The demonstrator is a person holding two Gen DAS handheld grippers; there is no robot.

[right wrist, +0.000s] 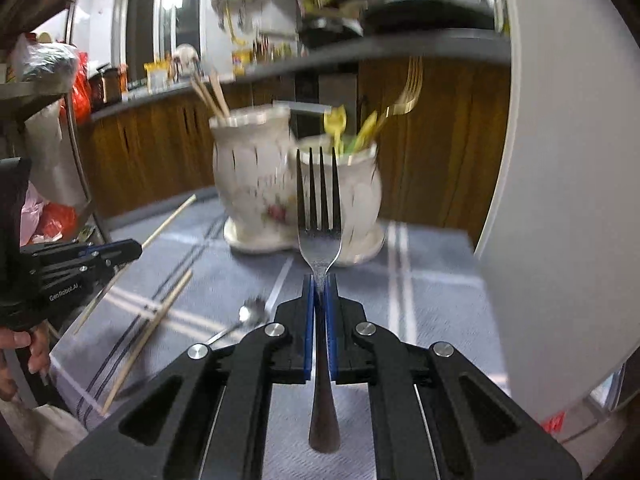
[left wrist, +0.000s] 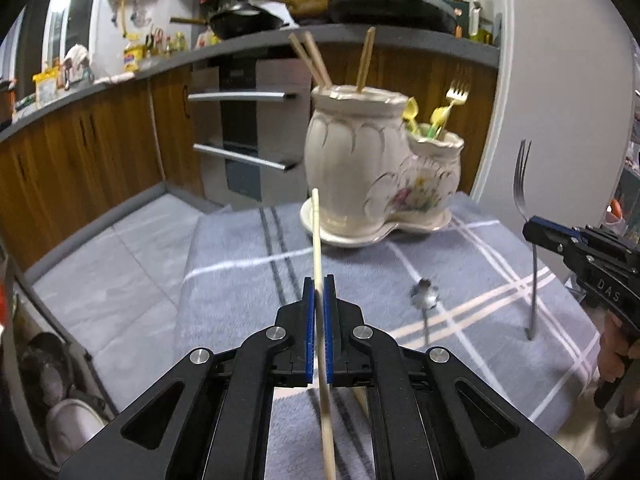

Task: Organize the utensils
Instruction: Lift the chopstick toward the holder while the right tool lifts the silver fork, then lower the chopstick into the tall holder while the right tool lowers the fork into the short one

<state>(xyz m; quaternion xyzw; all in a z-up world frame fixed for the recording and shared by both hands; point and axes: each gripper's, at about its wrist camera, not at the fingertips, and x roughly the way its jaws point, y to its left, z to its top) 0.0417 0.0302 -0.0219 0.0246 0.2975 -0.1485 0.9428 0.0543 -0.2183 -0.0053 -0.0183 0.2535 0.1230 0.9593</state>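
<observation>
Left hand-held gripper (left wrist: pixel 319 284): closed on one pale wooden chopstick (left wrist: pixel 317 232); I hold it near mid-length, tip pointing ahead and up, tail running back under my fingers.

Right hand-held gripper (right wrist: pixel 320 282): closed on a plain stainless steel fork (right wrist: pixel 319 216) at the neck just below the tines; tines up, handle hanging back toward me.

Cream ceramic two-pot utensil holder with floral print (left wrist: pixel 372 168): straight ahead of my left hand-held gripper, standing on its own saucer on the grey checked cloth-covered surface (left wrist: pixel 240 264). The taller pot carries wooden chopsticks, the lower pot a gold fork (left wrist: pixel 456 94) and yellow-green handled pieces.

Loose items: a small steel spoon (right wrist: pixel 250 314) lies on the cloth between my two hand-held grippers; further pale wooden chopsticks (right wrist: pixel 152 328) lie on the cloth beside my left hand-held gripper.

Handling, chopstick: judged light, stiff, thin and round, so liable to pivot between flat pads. A mid-length hold suits carrying it; the free end will swing.

Handling, fork: judged rigid, heavier than the chopstick, smooth metal and slippery. The neck hold leaves the long handle free below; a firm pinch is advisable.

Handling, holder: judged fragile and top-heavy when knocked; utensils should enter from above without striking the rim.

Judgement on destination: chopstick to the taller pot, fork to the lower pot.
</observation>
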